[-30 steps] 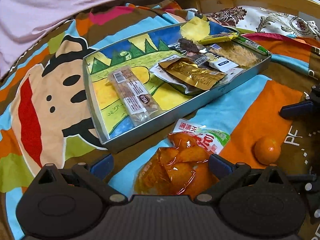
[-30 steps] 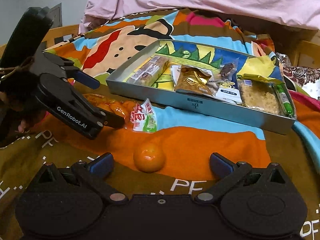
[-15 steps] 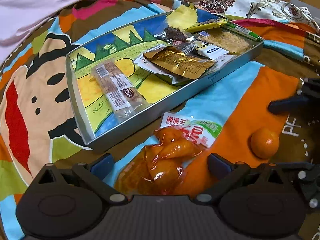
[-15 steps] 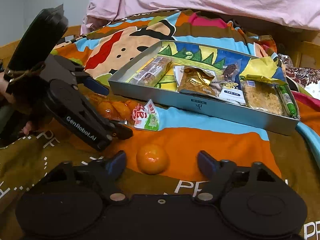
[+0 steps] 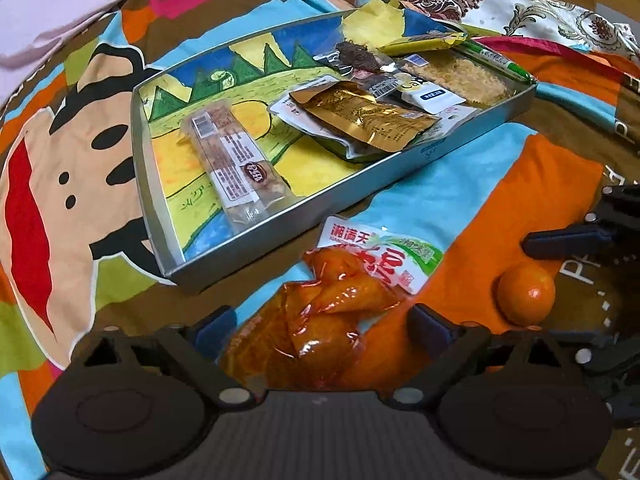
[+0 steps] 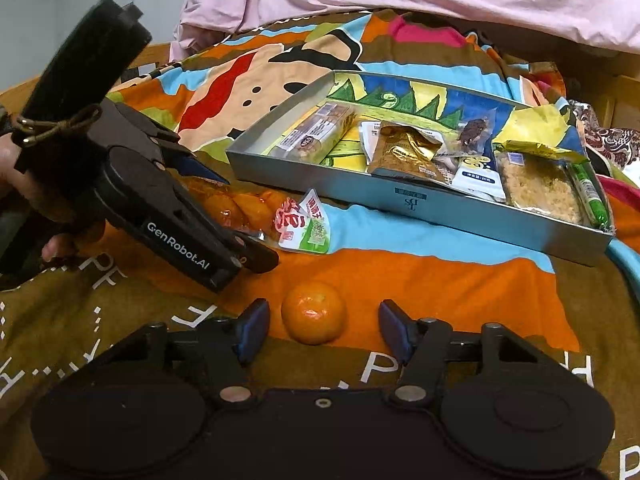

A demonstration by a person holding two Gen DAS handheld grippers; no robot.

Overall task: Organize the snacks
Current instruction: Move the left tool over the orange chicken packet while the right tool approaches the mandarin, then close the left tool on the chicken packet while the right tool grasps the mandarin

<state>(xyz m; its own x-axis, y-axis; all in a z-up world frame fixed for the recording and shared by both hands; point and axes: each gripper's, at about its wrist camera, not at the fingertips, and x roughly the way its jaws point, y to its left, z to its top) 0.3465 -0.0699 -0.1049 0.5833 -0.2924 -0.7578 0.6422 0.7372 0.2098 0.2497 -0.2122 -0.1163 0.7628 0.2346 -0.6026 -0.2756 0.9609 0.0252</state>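
Left gripper (image 5: 318, 322): fingers (image 5: 430, 326) set wide and closing – the clear packet of orange snack pieces with a red, white and green header (image 5: 336, 304) lies between them; the pads are just beside its edges and no press shows.
Left gripper, from the right wrist view (image 6: 236, 216): angled down over the packet (image 6: 276, 216), held by a person's hand (image 6: 24, 184).
Right gripper (image 6: 322, 330): fingers (image 6: 250, 330) about half open and closing – the small round orange mandarin (image 6: 314, 312) sits between them, a gap on each side.
Mandarin and packet: both on the bright cartoon-print bed cover (image 6: 440, 280), near each other, in front of the tray.
Shallow grey metal tray with a painted landscape floor (image 5: 280, 232): holds a long clear-wrapped bar (image 5: 236, 168), a gold foil pouch (image 5: 368, 122), a clear pack of pale crumbly squares (image 5: 468, 76) and a green stick (image 5: 504, 62).
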